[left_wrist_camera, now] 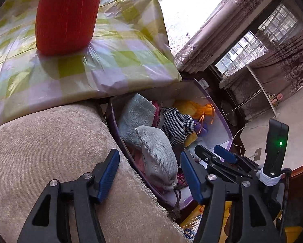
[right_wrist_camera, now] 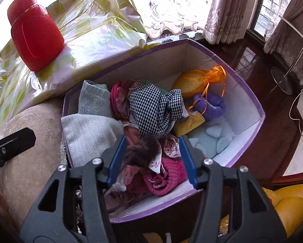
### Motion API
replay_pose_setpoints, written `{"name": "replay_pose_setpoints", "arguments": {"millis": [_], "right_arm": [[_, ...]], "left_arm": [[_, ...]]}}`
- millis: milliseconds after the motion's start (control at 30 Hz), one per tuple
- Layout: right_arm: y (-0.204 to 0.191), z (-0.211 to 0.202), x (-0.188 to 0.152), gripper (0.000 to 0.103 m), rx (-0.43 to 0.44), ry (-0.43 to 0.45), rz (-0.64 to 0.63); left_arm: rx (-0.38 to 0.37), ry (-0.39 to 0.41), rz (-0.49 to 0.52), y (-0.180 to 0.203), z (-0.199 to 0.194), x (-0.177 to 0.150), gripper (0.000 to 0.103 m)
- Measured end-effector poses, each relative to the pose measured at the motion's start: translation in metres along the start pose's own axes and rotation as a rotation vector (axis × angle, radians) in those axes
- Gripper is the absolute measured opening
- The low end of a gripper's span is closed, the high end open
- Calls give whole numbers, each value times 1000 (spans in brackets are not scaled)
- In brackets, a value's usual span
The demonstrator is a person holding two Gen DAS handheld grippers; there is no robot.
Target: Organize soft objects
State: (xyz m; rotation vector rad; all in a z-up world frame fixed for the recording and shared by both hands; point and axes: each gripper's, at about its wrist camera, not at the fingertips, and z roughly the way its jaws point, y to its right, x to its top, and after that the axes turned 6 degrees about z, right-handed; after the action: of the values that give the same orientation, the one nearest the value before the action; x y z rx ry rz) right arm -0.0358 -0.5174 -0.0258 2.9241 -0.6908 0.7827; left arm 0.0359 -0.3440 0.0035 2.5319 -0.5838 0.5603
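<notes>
A purple-rimmed cardboard box [right_wrist_camera: 250,101] on the floor holds several soft things: a black-and-white checked cloth [right_wrist_camera: 153,109], a grey herringbone cloth [right_wrist_camera: 88,133], a pale blue towel [right_wrist_camera: 92,99], an orange mesh pouch [right_wrist_camera: 194,83], a purple knit piece [right_wrist_camera: 212,105], a yellow sponge [right_wrist_camera: 190,124] and a pink knit item [right_wrist_camera: 169,178]. My right gripper [right_wrist_camera: 151,158] is open and empty above the box's near part, over a dark furry item [right_wrist_camera: 143,151]. My left gripper [left_wrist_camera: 149,174] is open and empty, over the beige sofa arm [left_wrist_camera: 40,151] and the box's edge [left_wrist_camera: 228,133].
A red plastic jar [right_wrist_camera: 34,30] stands on a table with a green checked plastic cover [right_wrist_camera: 94,32], left of the box. Dark wooden floor [right_wrist_camera: 253,60] lies to the right, with curtains, a window and a lamp stand base [right_wrist_camera: 281,79]. A yellow inflatable object [right_wrist_camera: 289,204] lies at the lower right.
</notes>
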Motion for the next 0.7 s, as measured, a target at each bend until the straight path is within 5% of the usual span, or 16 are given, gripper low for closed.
{"name": "replay_pose_setpoints", "arguments": {"millis": [233, 700], "right_arm": [[-5, -20, -9, 71, -63, 41, -32], [0, -32, -7, 72, -80, 52, -15]], "left_arm": [[1, -5, 56, 7, -5, -7, 79], [-29, -2, 39, 11, 2, -5, 96]]}}
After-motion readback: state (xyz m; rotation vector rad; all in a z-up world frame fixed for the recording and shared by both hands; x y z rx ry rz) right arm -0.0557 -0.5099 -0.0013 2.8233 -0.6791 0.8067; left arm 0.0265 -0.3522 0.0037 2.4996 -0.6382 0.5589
